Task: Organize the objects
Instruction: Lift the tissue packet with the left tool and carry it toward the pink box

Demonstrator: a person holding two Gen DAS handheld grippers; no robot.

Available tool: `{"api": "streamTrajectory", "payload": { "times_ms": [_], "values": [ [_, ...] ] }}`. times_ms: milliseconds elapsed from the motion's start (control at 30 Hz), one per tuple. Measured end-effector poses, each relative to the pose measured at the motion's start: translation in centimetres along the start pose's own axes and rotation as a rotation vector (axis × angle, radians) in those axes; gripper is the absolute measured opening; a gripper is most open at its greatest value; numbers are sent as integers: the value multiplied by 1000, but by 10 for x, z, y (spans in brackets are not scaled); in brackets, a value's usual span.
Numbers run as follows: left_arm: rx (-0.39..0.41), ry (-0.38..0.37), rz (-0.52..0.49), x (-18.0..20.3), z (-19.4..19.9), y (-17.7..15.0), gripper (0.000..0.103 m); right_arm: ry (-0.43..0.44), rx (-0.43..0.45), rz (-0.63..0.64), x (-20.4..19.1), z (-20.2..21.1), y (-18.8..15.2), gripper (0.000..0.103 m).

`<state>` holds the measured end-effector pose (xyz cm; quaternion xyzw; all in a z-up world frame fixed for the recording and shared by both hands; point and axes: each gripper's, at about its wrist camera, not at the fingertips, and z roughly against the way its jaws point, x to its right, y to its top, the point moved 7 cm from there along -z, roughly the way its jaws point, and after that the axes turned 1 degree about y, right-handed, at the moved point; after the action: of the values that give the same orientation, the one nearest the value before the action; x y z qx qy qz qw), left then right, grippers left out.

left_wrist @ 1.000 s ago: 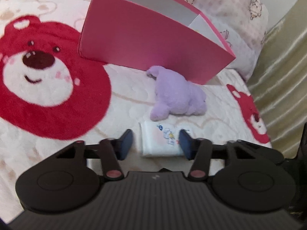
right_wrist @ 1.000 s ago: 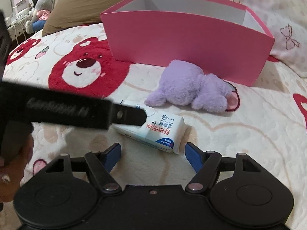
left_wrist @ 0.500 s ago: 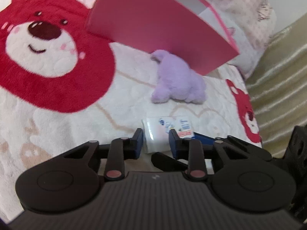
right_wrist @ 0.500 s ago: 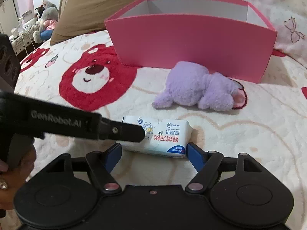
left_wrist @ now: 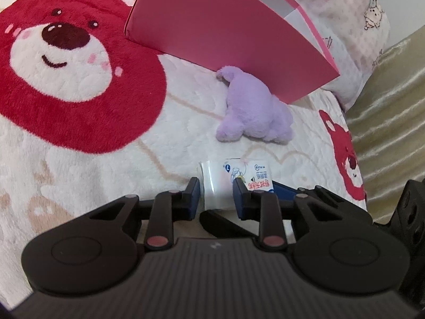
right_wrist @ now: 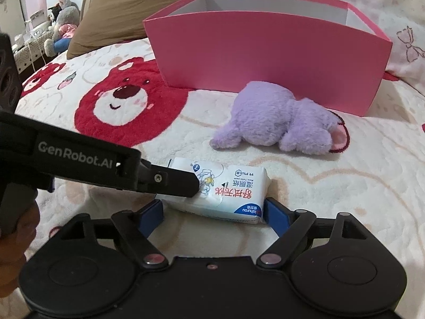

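A white pack of wet wipes lies on the bear-print blanket. My left gripper is shut on the pack's left end, and one black finger shows in the right wrist view pressing its top. My right gripper straddles the pack lengthwise; its jaws are opening, and the blue pads stand at the two ends. Behind lies a purple plush toy on its side, in front of the open pink box.
A brown pillow and pale patterned pillows lie behind the box. Stuffed toys sit far off at the left. A gold curtain hangs past the bed's right edge. A hand holds the left gripper's handle.
My left gripper has come down over the wipes pack and shut on it. My right gripper has drawn up to the pack, and its jaws have spread wider around it.
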<state>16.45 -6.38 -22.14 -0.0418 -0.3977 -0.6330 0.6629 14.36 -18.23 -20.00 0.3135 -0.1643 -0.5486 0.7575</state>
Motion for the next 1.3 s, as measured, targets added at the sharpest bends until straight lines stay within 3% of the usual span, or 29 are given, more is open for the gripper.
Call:
{"api": "streamTrajectory", "payload": {
  "times_ms": [500,1033,1300],
  "values": [
    [-24,42,-24,8,3,3,27,-78,-17,11,-12,8,1,83],
    [-83,115,-46,22,31,9,29,-53,-77,27,-31,23,17,84],
    [-108,75,-45,29,55,17,29,-42,-81,63,-40,41,29,84]
  ]
}}
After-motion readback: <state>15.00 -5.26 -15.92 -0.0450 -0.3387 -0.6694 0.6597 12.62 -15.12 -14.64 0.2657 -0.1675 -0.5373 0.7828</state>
